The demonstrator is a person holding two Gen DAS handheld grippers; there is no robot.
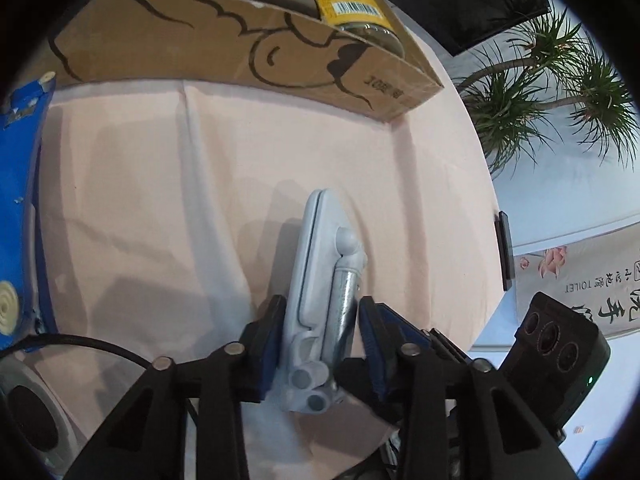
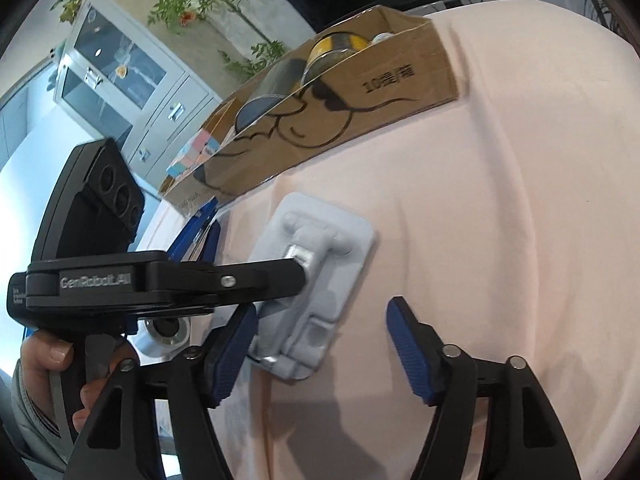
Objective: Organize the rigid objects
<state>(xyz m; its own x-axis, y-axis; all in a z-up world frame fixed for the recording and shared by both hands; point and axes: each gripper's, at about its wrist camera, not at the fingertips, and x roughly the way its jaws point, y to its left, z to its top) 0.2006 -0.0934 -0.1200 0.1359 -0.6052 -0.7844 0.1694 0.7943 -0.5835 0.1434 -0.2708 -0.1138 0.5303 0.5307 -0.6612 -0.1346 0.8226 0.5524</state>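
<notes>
Left gripper (image 1: 322, 332) fingers narrowed onto grey latch (image 1: 324, 280), pads pressing plate and metal bolt; latch tilted over pink-clothed surface (image 1: 140, 200). Right gripper (image 2: 322, 344) fingers wide apart, empty, just beside latch. Risk: grip sits off-centre on round bolt, so latch may twist or slip. Left view shows pad contact; right view shows latch face, hand (image 2: 48, 364) and cardboard box (image 2: 320, 120) contents.
</notes>
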